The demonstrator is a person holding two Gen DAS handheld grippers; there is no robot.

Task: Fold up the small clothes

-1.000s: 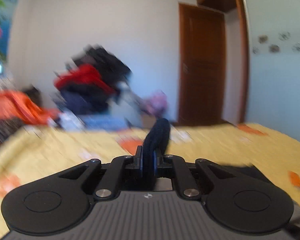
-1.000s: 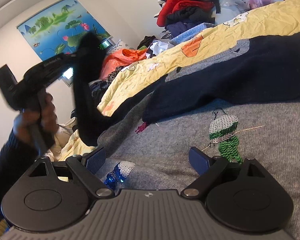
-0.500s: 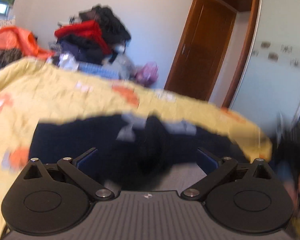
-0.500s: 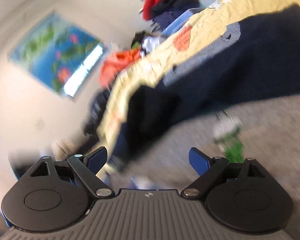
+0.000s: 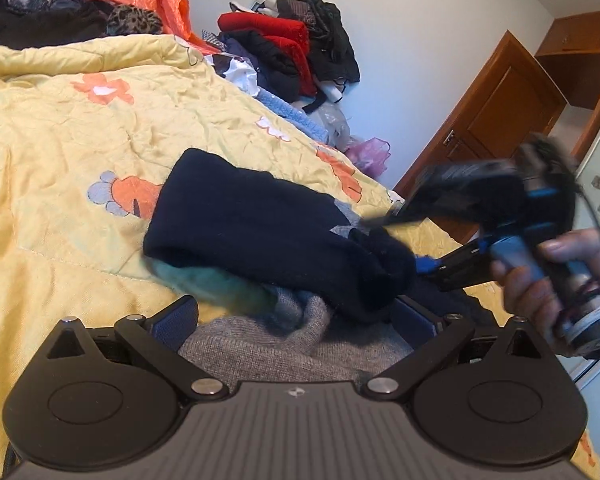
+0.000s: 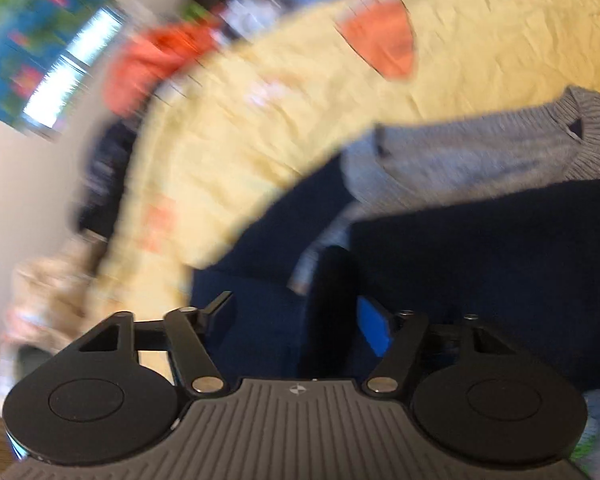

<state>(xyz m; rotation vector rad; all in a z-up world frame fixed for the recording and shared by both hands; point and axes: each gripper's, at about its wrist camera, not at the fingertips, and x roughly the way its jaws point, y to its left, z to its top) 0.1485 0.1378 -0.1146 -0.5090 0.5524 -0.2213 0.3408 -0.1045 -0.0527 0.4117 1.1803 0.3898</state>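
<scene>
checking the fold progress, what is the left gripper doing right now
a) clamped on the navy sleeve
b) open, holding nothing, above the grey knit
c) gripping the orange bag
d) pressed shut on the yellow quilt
b: in the left wrist view the left gripper has its blue pads spread wide apart with nothing between them, above the grey knit, while the navy sleeve lies folded ahead of it.

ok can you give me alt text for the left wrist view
An open left gripper hovers over a grey sweater on a yellow flowered quilt, facing its navy sleeve folded across. At right, a hand brings the right gripper to the sleeve's end; clothes are heaped behind.
</scene>
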